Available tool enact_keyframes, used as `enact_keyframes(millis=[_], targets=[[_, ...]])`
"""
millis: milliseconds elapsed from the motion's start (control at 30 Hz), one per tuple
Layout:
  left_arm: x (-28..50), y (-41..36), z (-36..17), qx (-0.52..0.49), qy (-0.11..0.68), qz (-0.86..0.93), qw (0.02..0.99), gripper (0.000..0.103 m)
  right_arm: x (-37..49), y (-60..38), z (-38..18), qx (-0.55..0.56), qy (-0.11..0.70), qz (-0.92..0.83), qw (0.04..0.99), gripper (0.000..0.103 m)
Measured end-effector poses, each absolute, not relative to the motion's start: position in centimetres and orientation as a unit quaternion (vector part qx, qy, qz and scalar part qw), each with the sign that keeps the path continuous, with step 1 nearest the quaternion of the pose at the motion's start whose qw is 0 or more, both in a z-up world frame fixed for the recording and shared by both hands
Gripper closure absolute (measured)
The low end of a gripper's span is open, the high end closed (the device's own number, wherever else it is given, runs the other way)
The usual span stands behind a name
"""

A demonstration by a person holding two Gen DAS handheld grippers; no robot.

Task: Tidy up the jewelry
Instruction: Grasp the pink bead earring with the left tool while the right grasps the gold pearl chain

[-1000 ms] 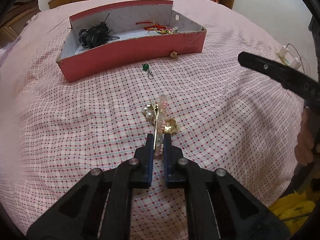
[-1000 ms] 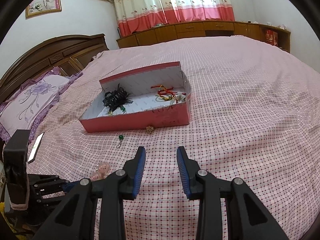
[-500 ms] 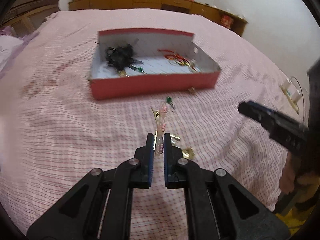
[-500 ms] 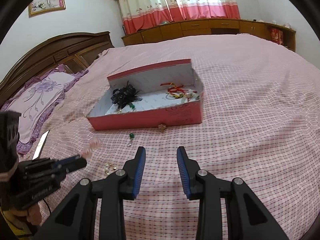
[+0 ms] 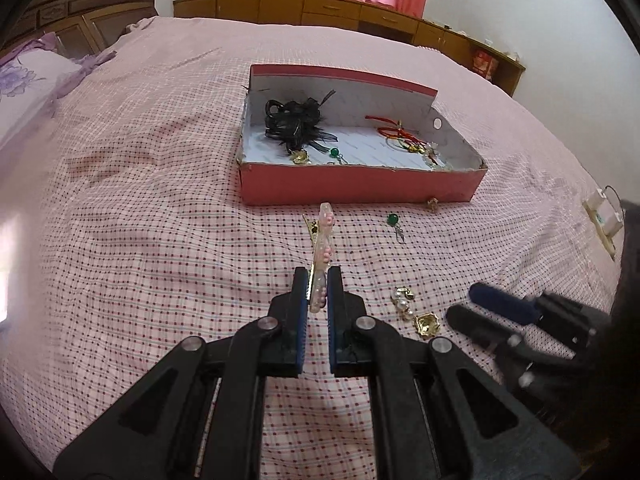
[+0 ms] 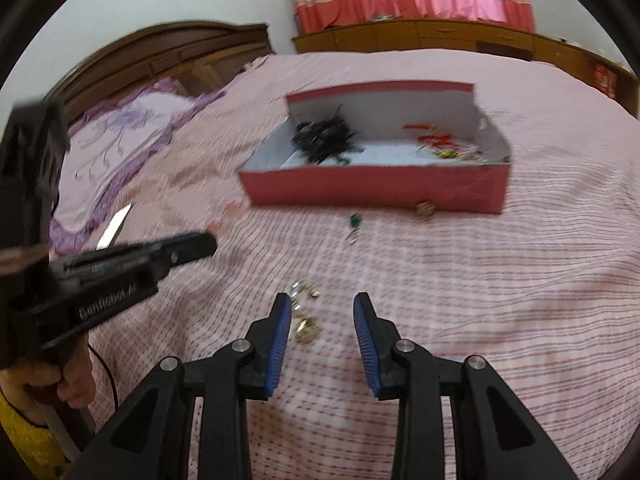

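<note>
Item: beaded hair clip (image 5: 323, 256), pale pink with a gold metal back. Held clear of the bedspread, clamped at its near end between the closed jaws of the left gripper (image 5: 318, 284). Long axis runs straight out along the fingers, its free tip aimed at the near wall of the red box (image 5: 360, 192), short of it and toward that wall's left half.

Landmark: red box, open, on the checked bedspread (image 5: 160, 240). Inside it: a black hair ornament (image 5: 298, 120) at the left end, red cords (image 5: 394, 130) at the right end, a green bead piece between them.

Loose before the box's near wall: a green bead charm (image 5: 394, 222) just in front; a small gold piece touching the wall near its right end; a pearl-and-gold earring cluster (image 5: 416, 312) farther from the box, toward the grippers.

Right gripper (image 6: 322, 322): jaws parted, nothing between the pads, the earring cluster (image 6: 306, 322) just ahead of its left finger. It is the nearer hand to that cluster; the left is the nearer to the box.

Change from a second ago: the clip has been lifted off the cluster and carried toward the box; the right gripper has closed in on the cluster.
</note>
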State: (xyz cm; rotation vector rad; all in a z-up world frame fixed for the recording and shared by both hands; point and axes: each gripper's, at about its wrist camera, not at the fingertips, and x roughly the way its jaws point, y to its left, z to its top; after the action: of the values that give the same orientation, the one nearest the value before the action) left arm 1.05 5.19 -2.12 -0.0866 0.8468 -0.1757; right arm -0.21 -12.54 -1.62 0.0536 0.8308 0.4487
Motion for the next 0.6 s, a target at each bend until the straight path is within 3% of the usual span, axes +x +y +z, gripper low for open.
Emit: enact_keyframes(millis=[267, 333, 400, 600], targets=[[1.1, 5.5, -2.5, -0.051, 0.413, -0.085, 0.906, 0.103, 0.3, -10.7, -3.7, 0.008, 0.435, 0.222, 0.873, 0.068], [1.1, 5.6, -2.6, -0.053, 0.413, -0.084, 0.905, 0.103, 0.3, -10.5, -4.0, 0.002, 0.438, 0.220, 0.872, 0.072], [1.2, 5.6, -2.6, -0.055, 0.413, -0.083, 0.905, 0.103, 0.5, -10.3, -4.1, -0.003, 0.442, 0.217, 0.870, 0.083], [1.2, 5.5, -2.6, -0.055, 0.414, -0.081, 0.905, 0.103, 0.6, -10.1, -4.3, -0.016, 0.445, 0.215, 0.869, 0.085]])
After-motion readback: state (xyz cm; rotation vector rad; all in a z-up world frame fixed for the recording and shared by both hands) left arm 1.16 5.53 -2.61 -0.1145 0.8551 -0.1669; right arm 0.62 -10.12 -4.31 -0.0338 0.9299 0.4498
